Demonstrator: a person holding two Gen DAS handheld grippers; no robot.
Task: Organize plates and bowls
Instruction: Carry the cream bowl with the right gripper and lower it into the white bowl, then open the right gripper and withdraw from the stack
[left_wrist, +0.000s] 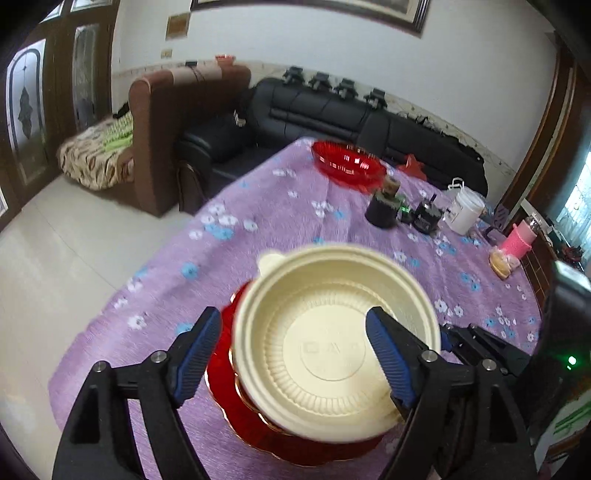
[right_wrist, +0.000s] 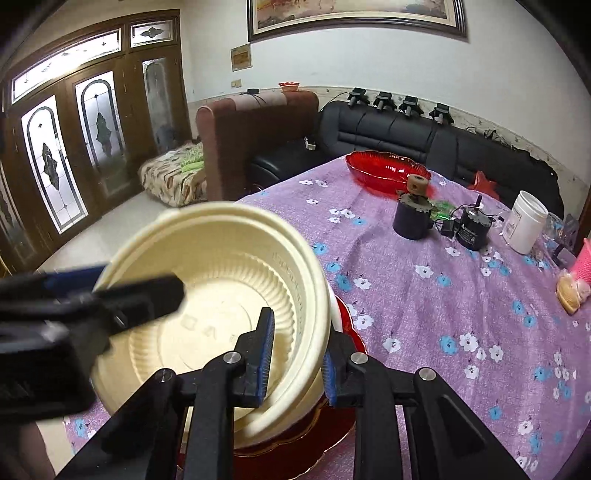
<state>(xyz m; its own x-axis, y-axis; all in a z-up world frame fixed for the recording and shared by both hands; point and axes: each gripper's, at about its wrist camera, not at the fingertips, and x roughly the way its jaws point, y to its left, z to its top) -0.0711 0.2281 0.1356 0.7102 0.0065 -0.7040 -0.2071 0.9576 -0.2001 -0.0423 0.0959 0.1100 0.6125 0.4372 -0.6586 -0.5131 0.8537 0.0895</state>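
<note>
A cream plastic bowl (left_wrist: 332, 343) (right_wrist: 221, 280) sits tilted on a stack of red plates (left_wrist: 236, 402) (right_wrist: 314, 439) at the near edge of the purple flowered table. My right gripper (right_wrist: 297, 363) is shut on the bowl's near rim, one finger inside and one outside. It shows in the left wrist view (left_wrist: 491, 350) at the bowl's right. My left gripper (left_wrist: 291, 354) is open, its fingers astride the bowl's left half; it touches nothing that I can see. It shows blurred in the right wrist view (right_wrist: 110, 291). A red glass bowl (left_wrist: 347, 164) (right_wrist: 386, 170) stands at the far table edge.
Behind the stack stand two dark motors (right_wrist: 412, 218) (right_wrist: 472, 229), a white jar (right_wrist: 524, 221), a pink cup (left_wrist: 519, 238) and a small tan object (right_wrist: 570, 291). The table's left edge (left_wrist: 122, 295) drops to the tiled floor. Sofas stand beyond the table.
</note>
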